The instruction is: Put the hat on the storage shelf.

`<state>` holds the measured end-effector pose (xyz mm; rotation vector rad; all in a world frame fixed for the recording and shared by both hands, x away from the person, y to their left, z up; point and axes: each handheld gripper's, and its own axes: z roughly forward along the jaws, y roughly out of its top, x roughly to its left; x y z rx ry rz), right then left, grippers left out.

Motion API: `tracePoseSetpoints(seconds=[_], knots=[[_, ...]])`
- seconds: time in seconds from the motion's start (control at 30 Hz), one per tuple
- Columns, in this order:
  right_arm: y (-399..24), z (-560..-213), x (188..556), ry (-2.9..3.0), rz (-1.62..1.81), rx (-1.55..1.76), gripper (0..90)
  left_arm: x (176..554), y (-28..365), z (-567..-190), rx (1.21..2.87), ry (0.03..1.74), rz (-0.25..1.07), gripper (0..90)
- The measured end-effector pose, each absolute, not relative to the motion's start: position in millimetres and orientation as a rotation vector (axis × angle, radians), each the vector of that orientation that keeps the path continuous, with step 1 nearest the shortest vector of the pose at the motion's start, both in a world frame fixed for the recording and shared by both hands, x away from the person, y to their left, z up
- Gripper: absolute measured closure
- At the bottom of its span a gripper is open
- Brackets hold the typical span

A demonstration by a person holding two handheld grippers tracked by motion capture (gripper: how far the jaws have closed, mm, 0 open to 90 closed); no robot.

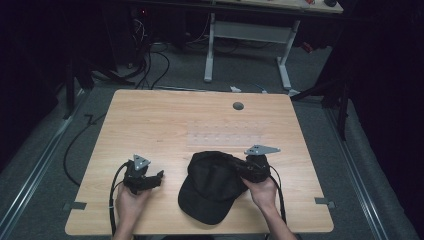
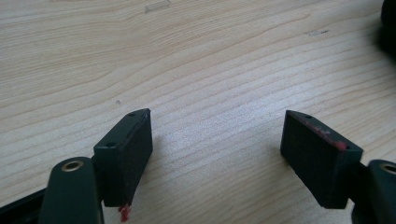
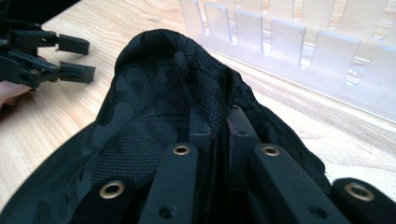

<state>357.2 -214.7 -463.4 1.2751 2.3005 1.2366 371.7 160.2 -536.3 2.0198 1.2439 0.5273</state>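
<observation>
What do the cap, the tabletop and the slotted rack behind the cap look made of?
Cap: black fabric with a faint camouflage print, matte; an open mesh weave shows where the right gripper pinches a fold. Tabletop: light wood grain, smooth satin finish, possibly laminate rather than solid wood. Slotted rack: translucent, frosted, probably acrylic or a similar plastic.

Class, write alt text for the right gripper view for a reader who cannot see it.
The right claw is shut on a fold of a black camouflage-mesh cap on a wooden table. Beyond stand a clear slotted rack and the open left claw.
</observation>
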Motion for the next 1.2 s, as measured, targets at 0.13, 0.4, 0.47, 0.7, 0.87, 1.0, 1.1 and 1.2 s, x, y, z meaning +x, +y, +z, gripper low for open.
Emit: tracePoseSetpoints(seconds=[0.13,0.4,0.47,0.7,0.87,1.0,1.1,1.2], knots=[[-218,-460,355,2.295,1.272,1.270,84.2,372,160,-536,2.024,1.244,0.524,25.4],[-219,-446,351,2.280,1.311,1.206,84.4,372,160,-536,2.015,1.253,0.532,25.4],[-219,-442,350,2.282,1.319,1.195,84.4,372,160,-536,2.013,1.257,0.531,25.5],[-225,-433,346,2.268,1.353,1.171,84.5,372,159,-536,2.013,1.257,0.530,24.5],[-228,-422,344,2.250,1.378,1.143,84.5,371,159,-535,2.029,1.226,0.498,24.9],[-231,-415,342,2.241,1.390,1.117,84.5,370,157,-533,2.033,1.197,0.440,25.6],[-233,-411,341,2.233,1.401,1.100,84.5,367,154,-529,2.025,1.153,0.403,24.9],[-234,-410,341,2.230,1.407,1.096,84.5,365,152,-524,2.014,1.119,0.379,24.4]])
